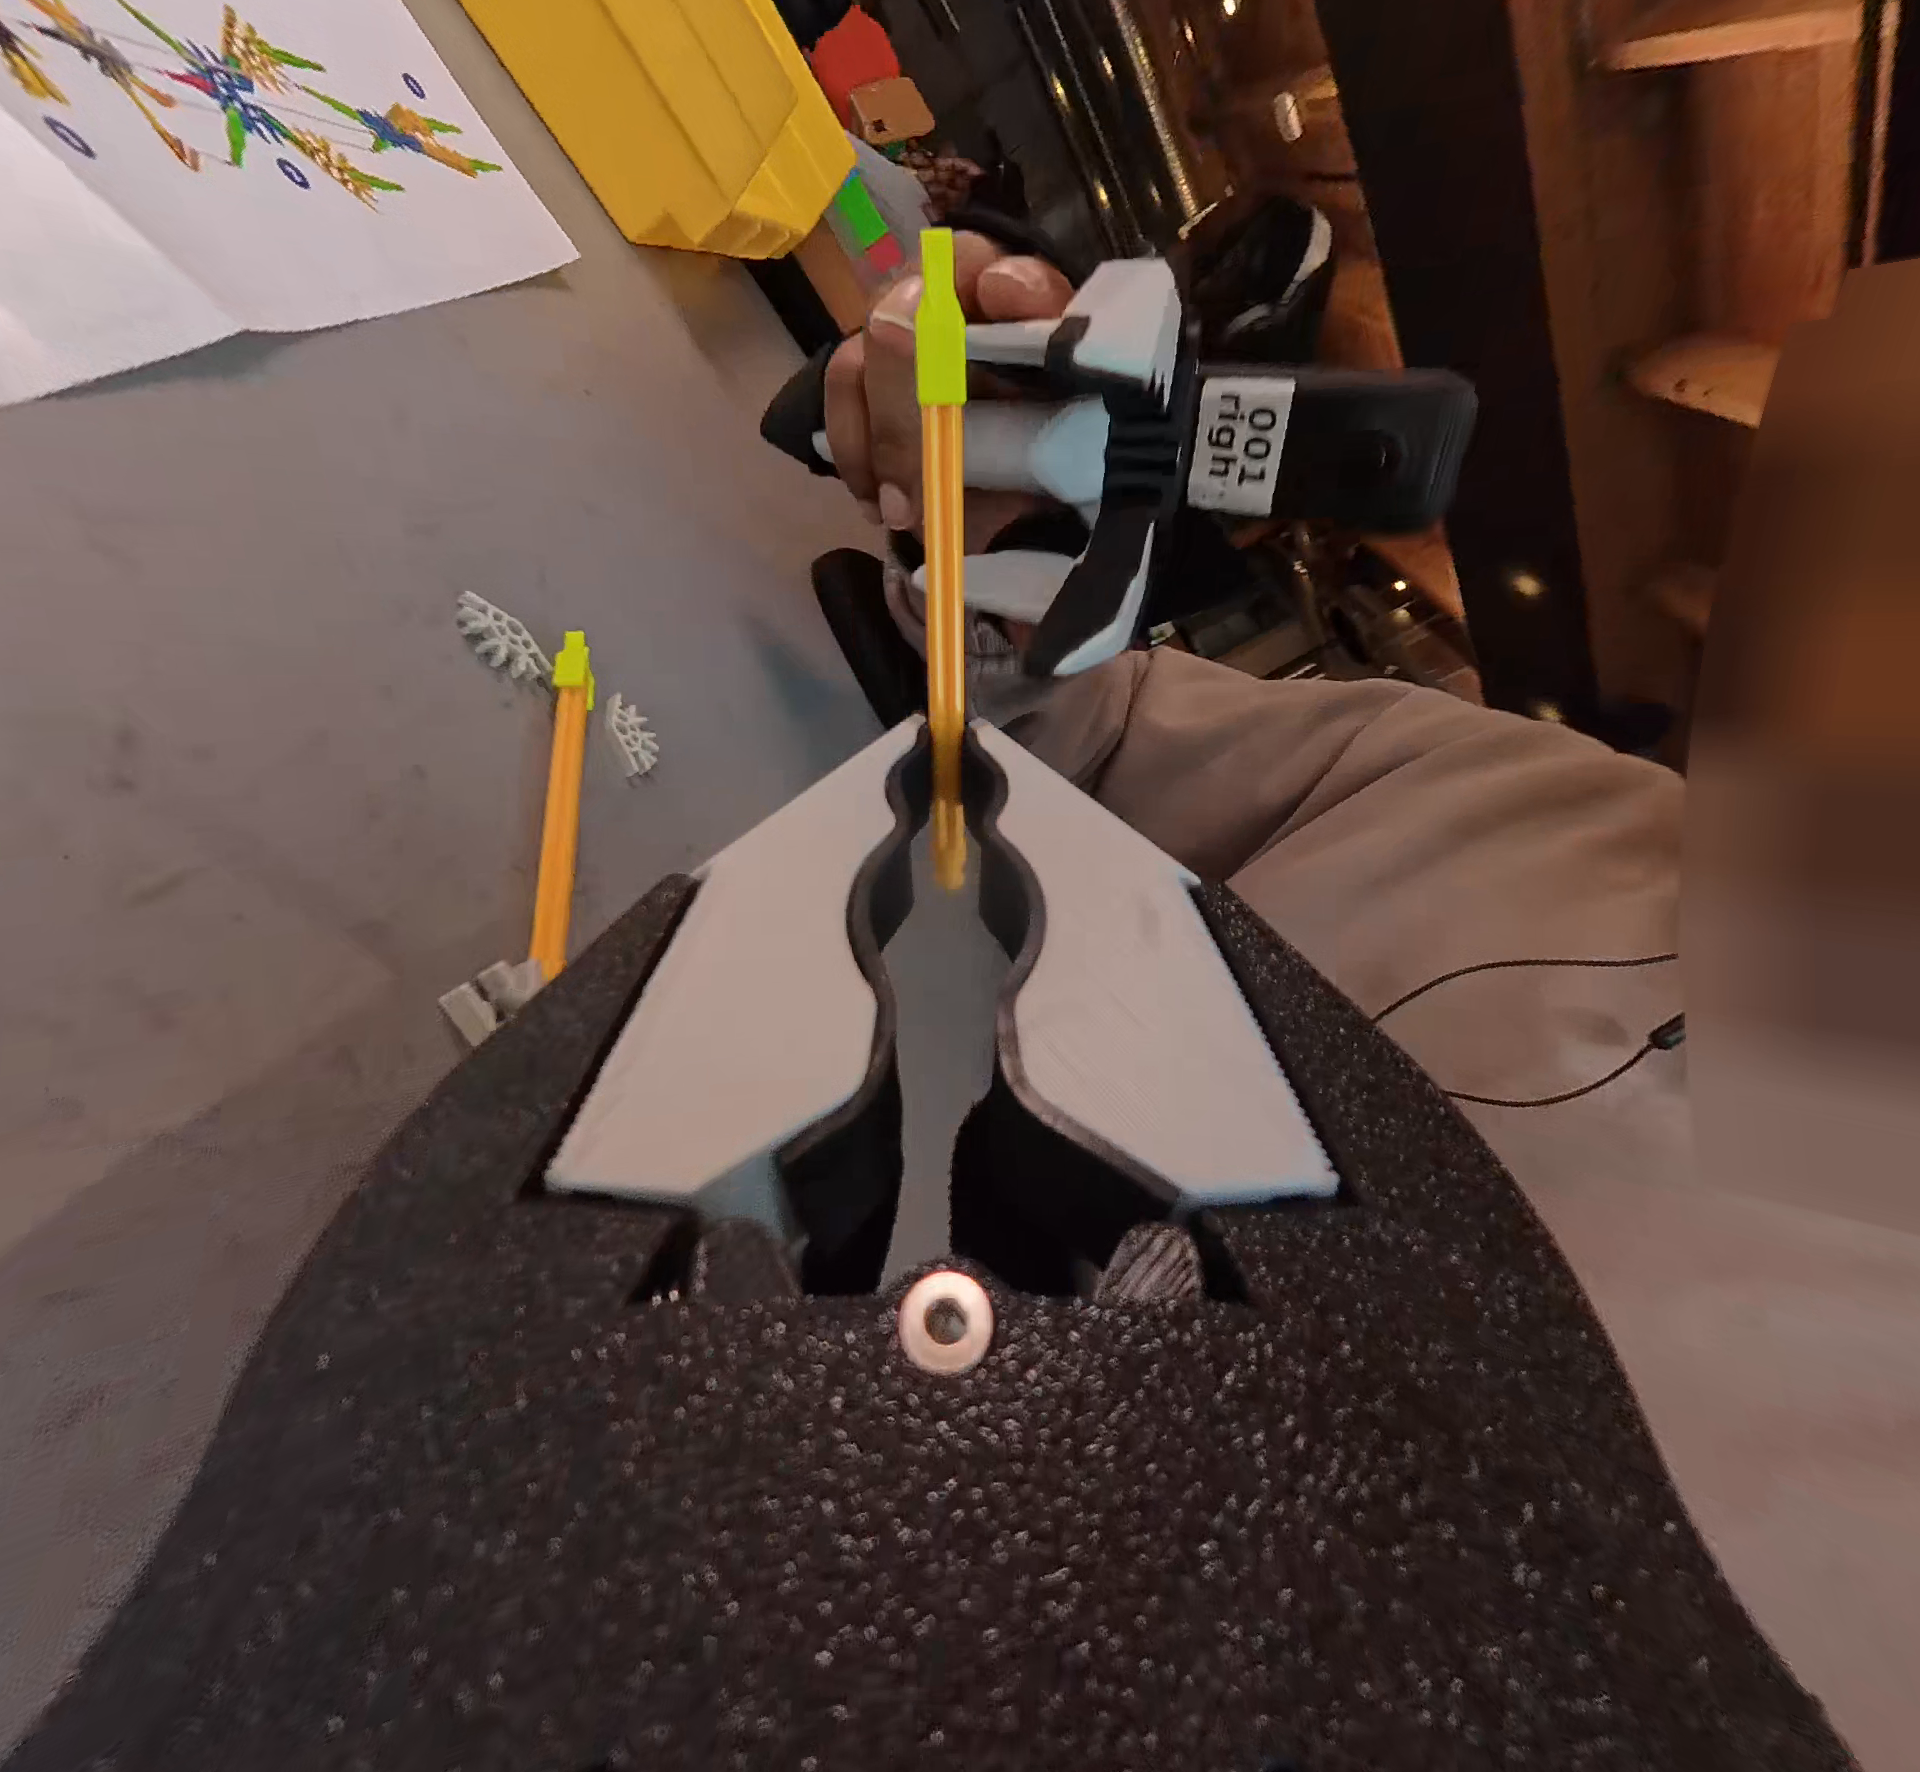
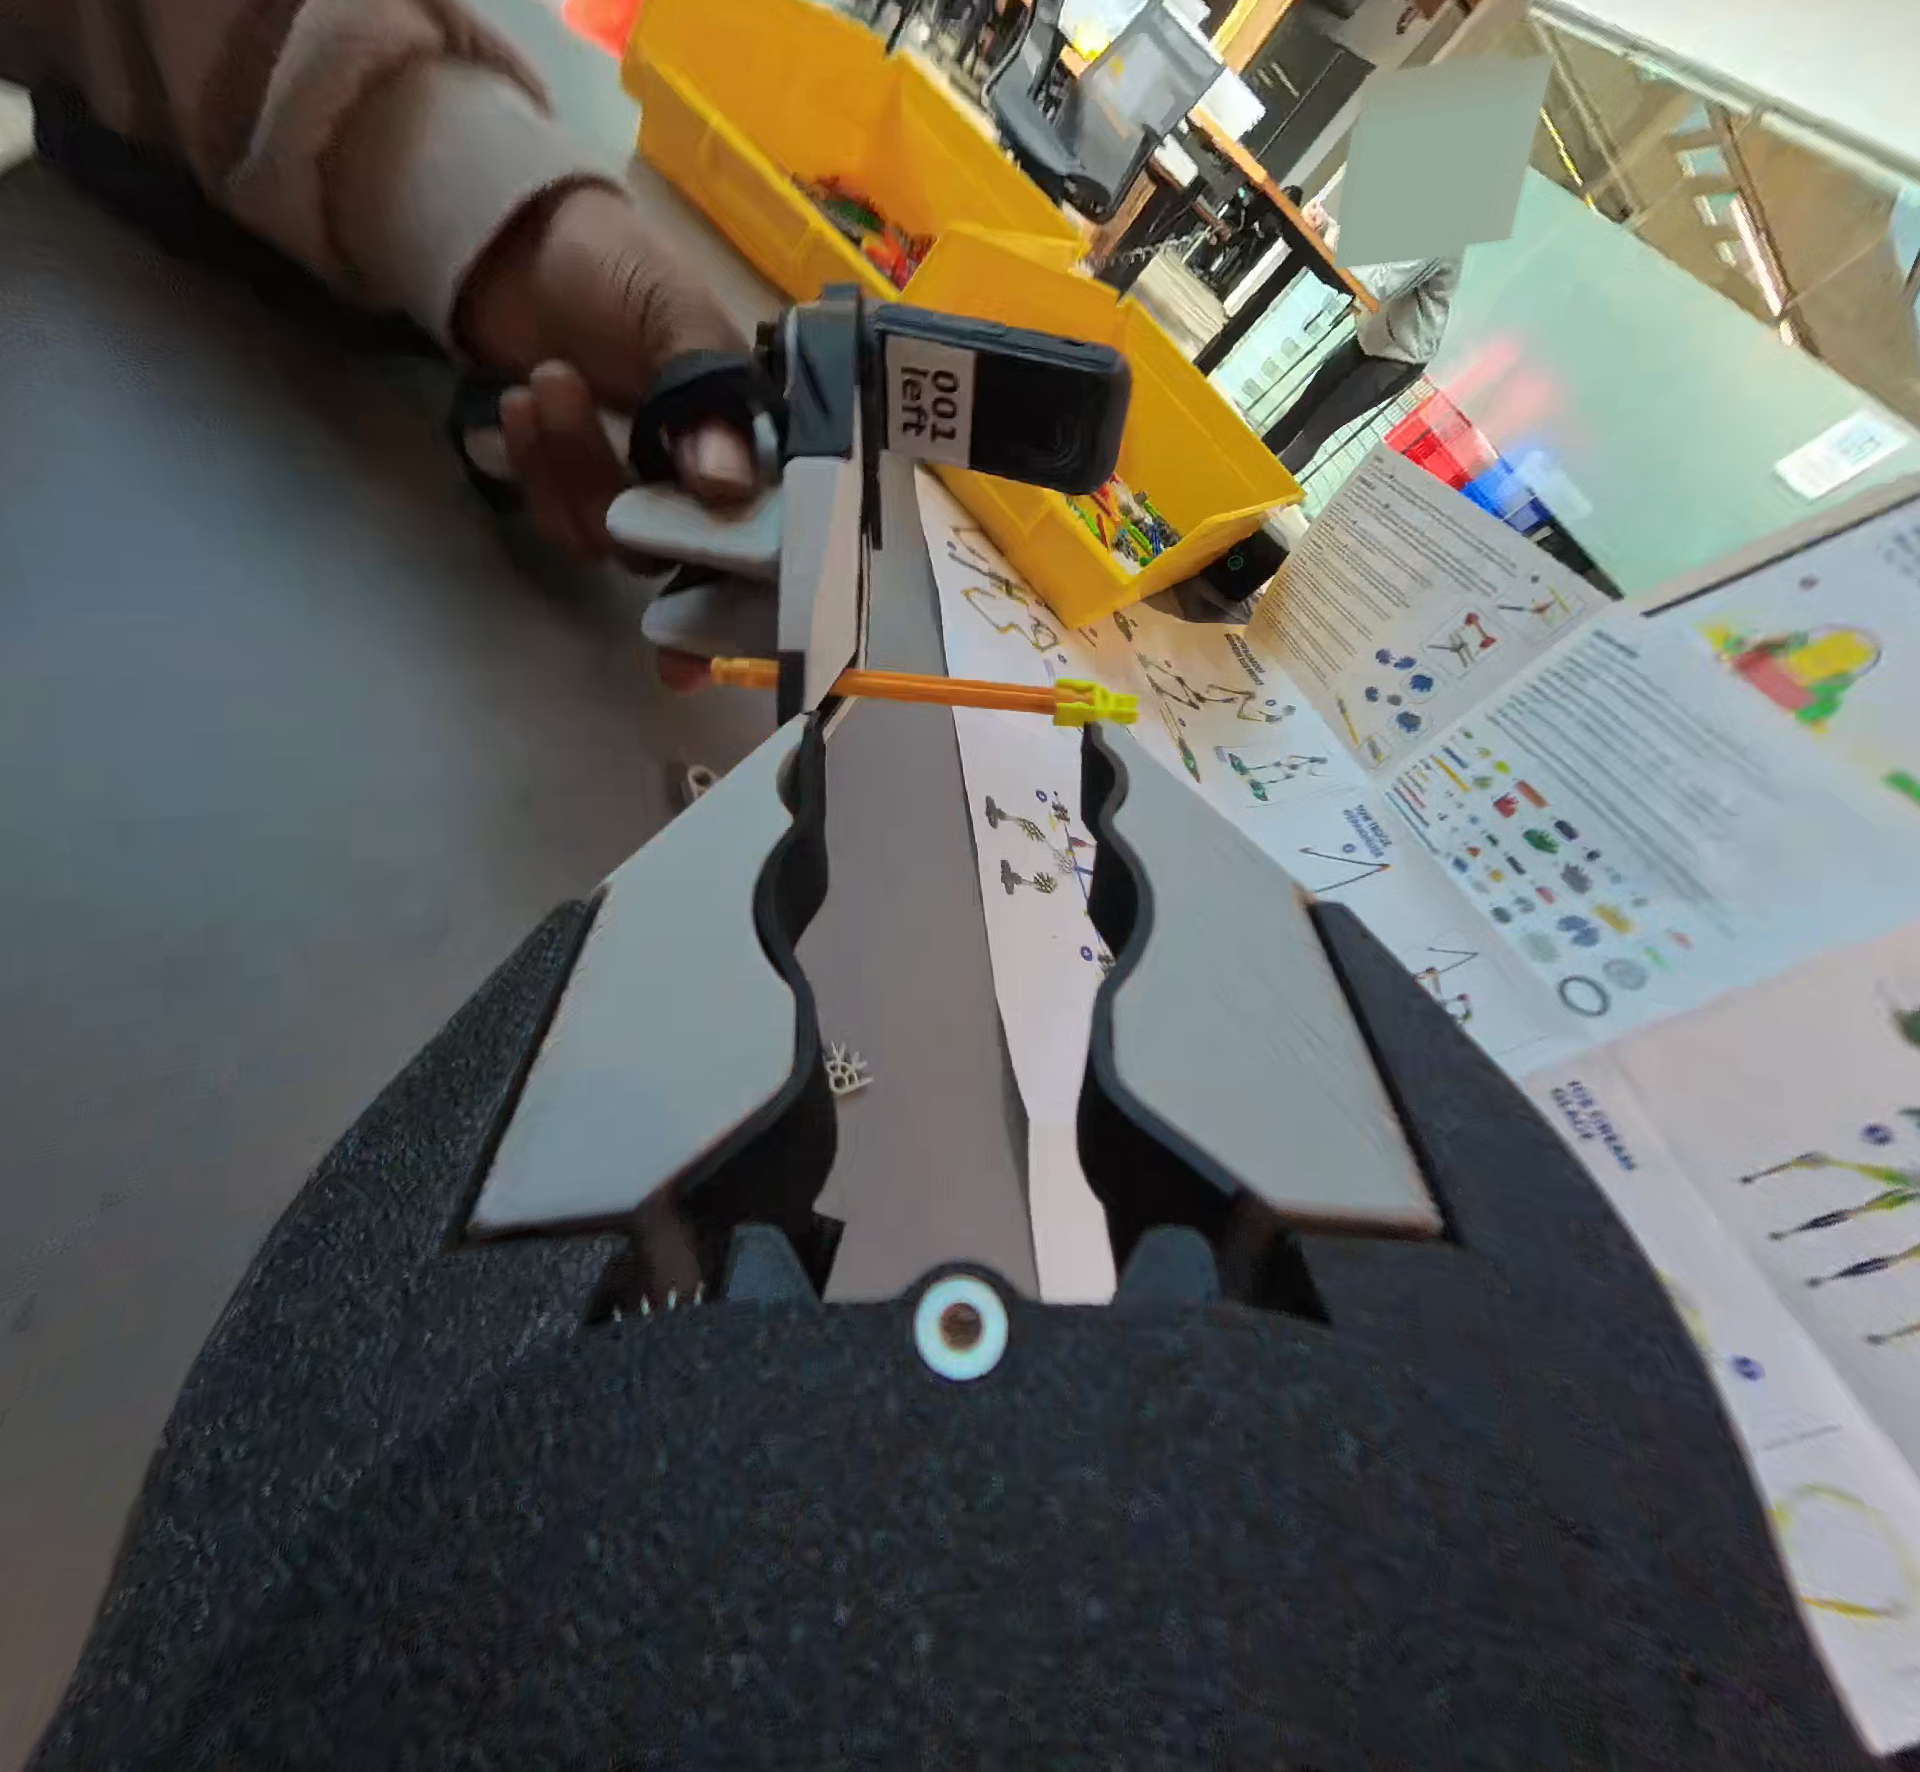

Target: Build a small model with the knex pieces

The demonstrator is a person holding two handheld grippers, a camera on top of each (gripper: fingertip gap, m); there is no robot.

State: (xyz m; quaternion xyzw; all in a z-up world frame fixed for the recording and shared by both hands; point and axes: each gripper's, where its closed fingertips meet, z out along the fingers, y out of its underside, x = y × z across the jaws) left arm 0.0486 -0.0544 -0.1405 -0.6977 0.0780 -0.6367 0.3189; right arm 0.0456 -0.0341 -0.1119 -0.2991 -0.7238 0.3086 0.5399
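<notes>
Left wrist view, left to right: instruction sheet (image 1: 260, 164) at far left on the grey desk (image 1: 312, 475), printed with coloured diagrams. Yellow bin (image 1: 623, 39) just right of it, farther back. Nearer, a second orange rod (image 1: 556, 818) with a lime tip flat on the desk, grey snowflake connector (image 1: 504, 636) at its far end, another grey connector (image 1: 632, 735) just right of it, a grey piece (image 1: 483, 995) at its near end. At centre, left gripper (image 1: 948, 746), fingers (image 1: 748, 974) nearly closed and pinching the orange rod (image 1: 943, 579) near its near end; rod pointing away, lime connector (image 1: 938, 330) on its far tip. Beyond, a hand (image 1: 894, 392) around the right gripper's handle, beige sleeve (image 1: 1351, 787) at right.

Right wrist view, left to right: beige sleeve (image 2: 312, 81) and hand (image 2: 592, 351) holding the left gripper (image 2: 821, 683), orange rod (image 2: 935, 688) clamped in it, sticking out rightward, lime connector (image 2: 1096, 706) on the end. Right gripper (image 2: 945, 746) below it, fingers (image 2: 665, 995) spread wide, holding nothing, right fingertip just under the lime connector. Small grey connector (image 2: 847, 1068) on the desk between the fingers. Yellow bins (image 2: 1091, 434) of coloured parts behind, instruction sheets (image 2: 1558, 839) at right.
</notes>
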